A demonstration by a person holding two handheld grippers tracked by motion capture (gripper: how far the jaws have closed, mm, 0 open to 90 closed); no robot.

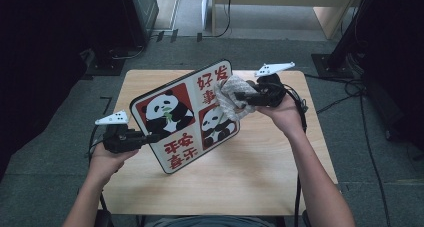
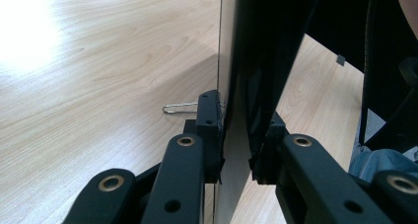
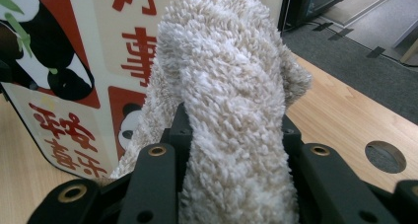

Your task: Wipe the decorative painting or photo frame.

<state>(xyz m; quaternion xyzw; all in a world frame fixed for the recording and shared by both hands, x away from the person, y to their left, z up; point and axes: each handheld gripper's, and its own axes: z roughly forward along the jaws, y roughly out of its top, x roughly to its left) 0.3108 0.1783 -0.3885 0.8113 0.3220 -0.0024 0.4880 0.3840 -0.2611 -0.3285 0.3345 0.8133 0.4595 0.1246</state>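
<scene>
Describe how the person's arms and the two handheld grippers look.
Both forearms are bare, with no sleeves in the high view. The left gripper and right gripper have black bodies, each topped by a pale three-cornered plate, with black cables trailing off. Their jaws are black linkage bars with brass-coloured rivets and small round holes.

Board: cream face, red panels, black-and-white pandas with green bamboo, red characters; dark back. Cloth: off-white, fluffy pile. Tabletop: pale wood grain. Left gripper and right gripper: black, brass-coloured rivets. Floor: grey carpet.
</scene>
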